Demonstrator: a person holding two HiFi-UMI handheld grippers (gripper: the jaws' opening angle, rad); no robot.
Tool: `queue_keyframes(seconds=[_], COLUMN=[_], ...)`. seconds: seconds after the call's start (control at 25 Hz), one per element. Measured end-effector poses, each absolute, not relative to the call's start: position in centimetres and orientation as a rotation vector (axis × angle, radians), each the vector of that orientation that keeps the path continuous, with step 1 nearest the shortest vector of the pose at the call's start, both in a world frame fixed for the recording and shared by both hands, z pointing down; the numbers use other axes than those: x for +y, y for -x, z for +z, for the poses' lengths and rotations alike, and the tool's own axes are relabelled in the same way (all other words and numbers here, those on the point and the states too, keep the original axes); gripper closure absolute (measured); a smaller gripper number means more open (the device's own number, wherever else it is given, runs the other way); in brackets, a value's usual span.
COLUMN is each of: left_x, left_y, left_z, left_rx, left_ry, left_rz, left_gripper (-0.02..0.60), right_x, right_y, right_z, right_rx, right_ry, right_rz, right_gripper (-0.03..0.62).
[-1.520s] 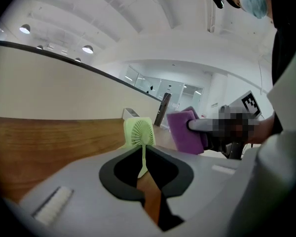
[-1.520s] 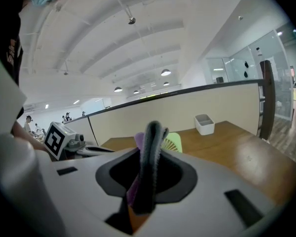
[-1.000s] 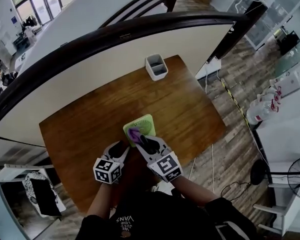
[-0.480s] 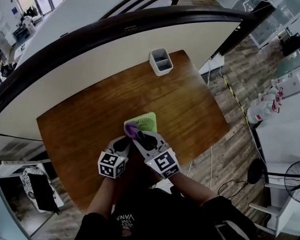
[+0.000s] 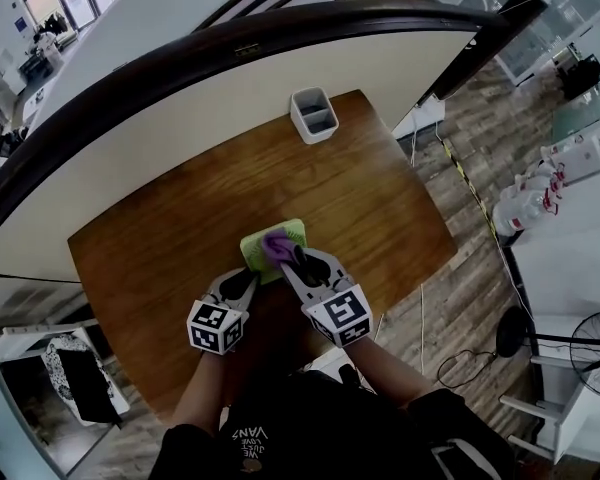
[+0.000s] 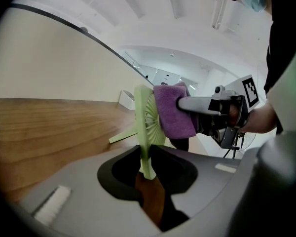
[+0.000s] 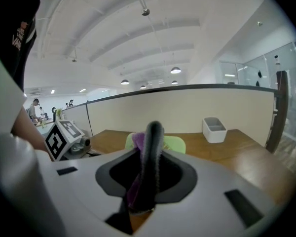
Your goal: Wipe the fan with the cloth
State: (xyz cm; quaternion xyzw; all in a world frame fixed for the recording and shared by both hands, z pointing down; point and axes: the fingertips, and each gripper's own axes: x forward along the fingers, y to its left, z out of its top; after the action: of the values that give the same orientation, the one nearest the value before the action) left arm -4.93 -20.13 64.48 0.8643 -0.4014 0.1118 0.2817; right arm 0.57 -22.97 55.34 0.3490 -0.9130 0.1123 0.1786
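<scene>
Head view has the table (image 5: 160, 248) under the fan (image 5: 254, 251), which stands near the table's front edge, close to me. The fan's flat face turns toward my right gripper (image 5: 291, 258), whose jaws are pressed together on the cloth (image 5: 275, 244) and hold it against that face, so the wipe should run across it. My left gripper (image 5: 242, 284), tipped gently down at the fan's near rim, has just been closing and pinches that rim edge-on.

The head camera stares steeply down onto the desk (image 5: 160, 258). Cameras on the left tool (image 5: 248, 276) and right tool (image 5: 285, 254) sit close behind their jaws; all share the fan (image 5: 292, 231) and cloth (image 5: 274, 245).
</scene>
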Motion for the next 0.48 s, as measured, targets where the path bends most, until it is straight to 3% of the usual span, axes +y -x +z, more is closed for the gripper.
queue_keyframes(seconds=[0.48], left_x=[-20.0], left_y=[4.8], left_z=[64.6], left_rx=[-1.054], left_ry=[-2.324], left_rz=[0.312], left_gripper=[0.506], right_x=[-25.8], right_y=[-7.5], right_z=[55.9], right_rx=[-2.445], right_ry=[-1.287], right_rz=[0.389], right_gripper=[0.51])
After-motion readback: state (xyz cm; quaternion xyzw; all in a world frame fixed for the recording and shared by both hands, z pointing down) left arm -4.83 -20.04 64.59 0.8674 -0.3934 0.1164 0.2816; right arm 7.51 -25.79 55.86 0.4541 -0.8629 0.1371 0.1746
